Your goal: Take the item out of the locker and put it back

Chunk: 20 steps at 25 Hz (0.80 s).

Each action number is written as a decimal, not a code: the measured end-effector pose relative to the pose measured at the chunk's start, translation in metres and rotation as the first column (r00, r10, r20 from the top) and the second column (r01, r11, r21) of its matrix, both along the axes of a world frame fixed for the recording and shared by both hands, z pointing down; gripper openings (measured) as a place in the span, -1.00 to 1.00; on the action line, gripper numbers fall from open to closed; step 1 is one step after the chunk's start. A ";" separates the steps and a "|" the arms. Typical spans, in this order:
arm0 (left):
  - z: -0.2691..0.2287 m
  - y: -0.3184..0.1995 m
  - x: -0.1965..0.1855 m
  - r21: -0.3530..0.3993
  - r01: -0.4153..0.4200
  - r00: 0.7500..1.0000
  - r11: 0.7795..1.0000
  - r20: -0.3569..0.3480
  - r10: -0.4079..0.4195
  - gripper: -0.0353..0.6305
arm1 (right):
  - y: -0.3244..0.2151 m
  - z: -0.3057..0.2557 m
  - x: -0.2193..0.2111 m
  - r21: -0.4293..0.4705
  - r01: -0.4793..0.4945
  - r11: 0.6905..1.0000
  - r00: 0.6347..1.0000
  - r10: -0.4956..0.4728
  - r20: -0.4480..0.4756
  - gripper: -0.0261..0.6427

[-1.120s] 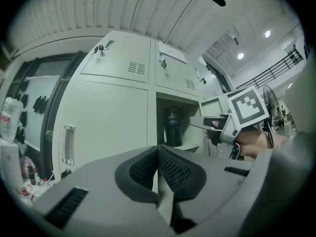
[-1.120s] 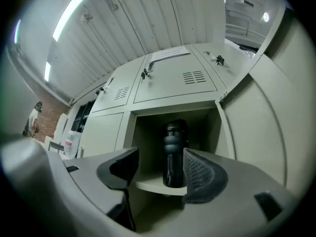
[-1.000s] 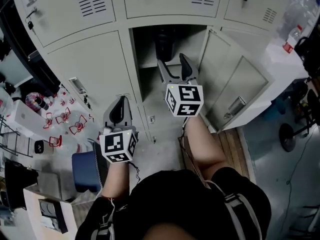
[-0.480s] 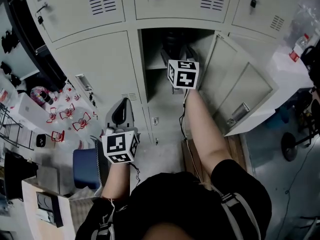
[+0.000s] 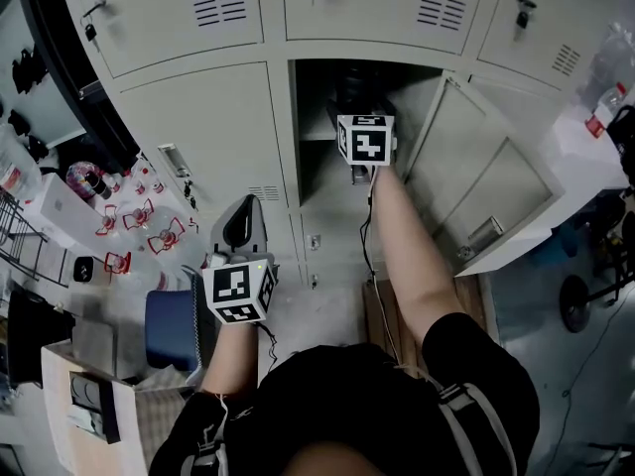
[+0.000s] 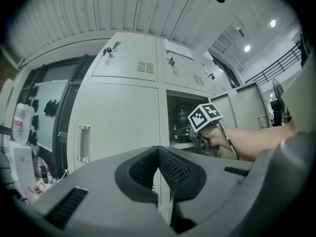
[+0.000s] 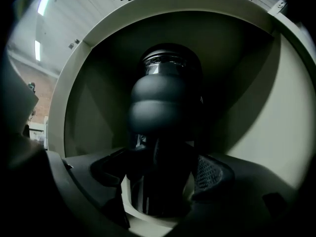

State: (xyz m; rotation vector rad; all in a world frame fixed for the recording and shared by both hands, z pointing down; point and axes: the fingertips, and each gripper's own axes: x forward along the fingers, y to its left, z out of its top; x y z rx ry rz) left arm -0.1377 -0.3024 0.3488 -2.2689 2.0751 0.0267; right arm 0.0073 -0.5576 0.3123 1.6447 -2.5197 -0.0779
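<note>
A dark bottle (image 7: pixel 165 112) with a rounded, ribbed body stands on the shelf inside the open locker compartment (image 5: pixel 316 102). In the head view only its dark shape (image 5: pixel 349 89) shows, above the marker cube. My right gripper (image 7: pixel 163 181) reaches into the compartment. Its jaws are opening, with the bottle's lower part between them and a pale gap showing beside the left pad (image 7: pixel 111 174). My left gripper (image 5: pixel 238 218) hangs low in front of the closed left door, shut with nothing in it. Its pads (image 6: pixel 170 169) meet.
The locker door (image 5: pixel 486 191) stands swung open to the right of my right arm. Closed locker doors (image 5: pixel 213 137) fill the left and the top. A blue stool (image 5: pixel 171 330) and a cluttered table (image 5: pixel 119 236) are at the lower left.
My right gripper has moved forward from in front of the locker into the open compartment, up to the bottle. The left gripper has stayed where it was.
</note>
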 end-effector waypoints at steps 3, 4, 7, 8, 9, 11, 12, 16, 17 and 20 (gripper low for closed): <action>0.001 -0.001 -0.001 -0.001 0.001 1.000 1.000 -0.002 -0.001 -0.86 | -0.001 0.000 -0.001 -0.015 0.006 1.000 1.000 -0.006 0.000 0.28; 0.001 0.000 0.000 -0.001 -0.001 1.000 1.000 -0.001 0.001 -0.86 | 0.000 0.000 -0.001 -0.021 0.009 1.000 1.000 -0.009 0.003 0.27; 0.001 0.001 0.003 0.001 -0.006 1.000 1.000 0.001 0.006 -0.86 | 0.004 0.000 0.001 -0.028 0.009 1.000 1.000 -0.008 0.017 0.26; 0.000 0.002 0.004 0.003 -0.007 1.000 1.000 0.002 0.007 -0.86 | 0.007 0.000 0.002 -0.022 0.006 1.000 1.000 -0.006 0.024 0.26; -0.001 0.003 0.004 0.004 -0.008 1.000 1.000 0.003 0.008 -0.86 | 0.009 0.000 0.003 -0.014 0.004 1.000 1.000 -0.004 0.030 0.25; -0.001 0.005 0.005 0.005 -0.009 1.000 1.000 0.005 0.009 -0.86 | 0.015 -0.001 0.005 0.002 0.001 1.000 0.999 -0.001 0.037 0.25; -0.001 0.006 0.005 0.005 -0.010 1.000 1.000 0.005 0.010 -0.86 | 0.018 -0.001 0.005 0.008 -0.001 1.000 0.999 0.001 0.037 0.25; -0.001 0.010 0.007 0.003 -0.014 1.000 1.000 0.003 0.014 -0.86 | 0.027 -0.001 0.010 0.017 -0.007 1.000 0.999 0.006 0.036 0.25; -0.001 0.011 0.008 0.004 -0.017 1.000 1.000 0.003 0.017 -0.85 | 0.030 -0.001 0.012 0.017 -0.008 1.000 0.999 0.007 0.035 0.25; -0.001 0.014 0.012 0.004 -0.026 1.000 1.000 0.002 0.026 -0.86 | 0.039 -0.002 0.017 0.029 -0.015 0.999 0.999 0.014 0.032 0.25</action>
